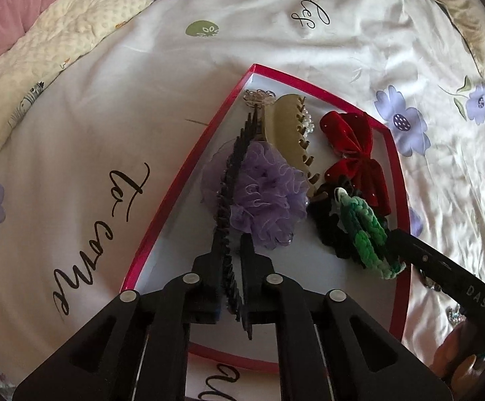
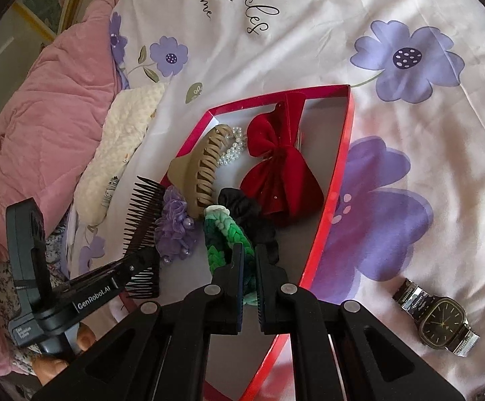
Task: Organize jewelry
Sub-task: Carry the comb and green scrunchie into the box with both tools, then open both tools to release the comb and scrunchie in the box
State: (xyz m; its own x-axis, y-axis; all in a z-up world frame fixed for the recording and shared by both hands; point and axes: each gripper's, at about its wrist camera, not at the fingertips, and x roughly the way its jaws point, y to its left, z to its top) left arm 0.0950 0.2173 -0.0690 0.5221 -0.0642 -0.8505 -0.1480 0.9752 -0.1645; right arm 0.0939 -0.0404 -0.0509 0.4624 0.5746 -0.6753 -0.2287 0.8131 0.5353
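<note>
Over a red box (image 2: 344,140) on the bed, the left gripper (image 1: 234,264) clamps a black comb (image 2: 142,207) edge-on, the right gripper (image 2: 250,260) pinches a green braid (image 2: 229,234), both poised to set them inside. A watch (image 2: 441,317) waits right.

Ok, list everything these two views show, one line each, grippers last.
box: 1, red rim, on the bedsheet
comb: 1, black, over the box's left side, held
braided band: 1, green and white, in box, held
scrunchie: 1, black, in box
frilly scrunchie: 1, purple, in box
claw clip: 1, beige, in box
bow: 1, red, in box
bead string: 1, white, behind the clip
watch: 1, dark face, on the sheet outside the box
left gripper: jaws shut on comb
right gripper: jaws shut on braided band
</note>
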